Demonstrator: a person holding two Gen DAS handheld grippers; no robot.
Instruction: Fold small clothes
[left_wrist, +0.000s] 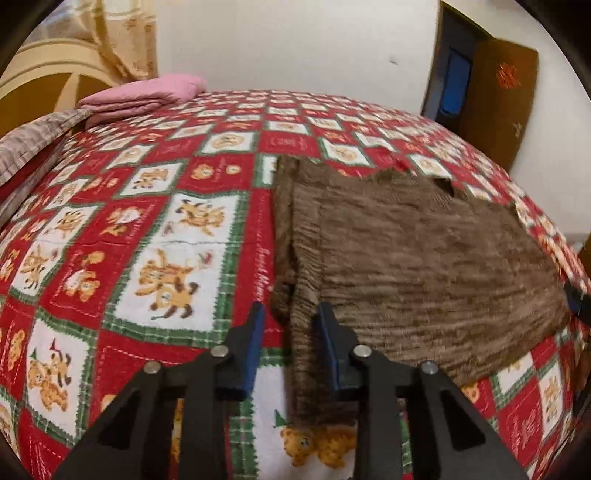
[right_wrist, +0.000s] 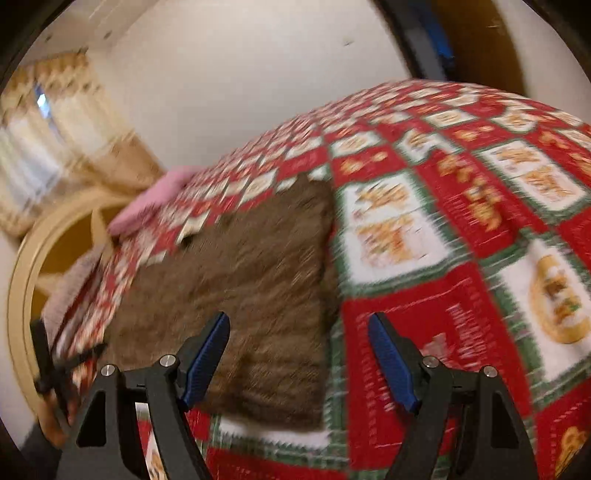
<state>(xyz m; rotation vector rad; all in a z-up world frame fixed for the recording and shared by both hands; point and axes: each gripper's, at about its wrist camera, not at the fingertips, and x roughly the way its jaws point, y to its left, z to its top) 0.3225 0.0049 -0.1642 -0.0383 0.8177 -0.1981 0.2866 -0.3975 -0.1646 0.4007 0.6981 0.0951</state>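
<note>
Lying flat: brown knit garment (left_wrist: 406, 258) on the bed's red, green and white teddy-bear quilt (left_wrist: 147, 229).
Left gripper (left_wrist: 291, 314): jaws partly parted around the garment's near left edge; whether the pads press it cannot be told.
Right gripper (right_wrist: 299, 325): released, jaws wide over the garment's near right corner.
Far left: folded pink cloth (left_wrist: 147, 96).

Left hand-held gripper (left_wrist: 290, 314) tilts downward, jaws partly narrowed; right hand-held gripper (right_wrist: 299, 325) tilts downward, jaws spread wide, nothing clamped.
</note>
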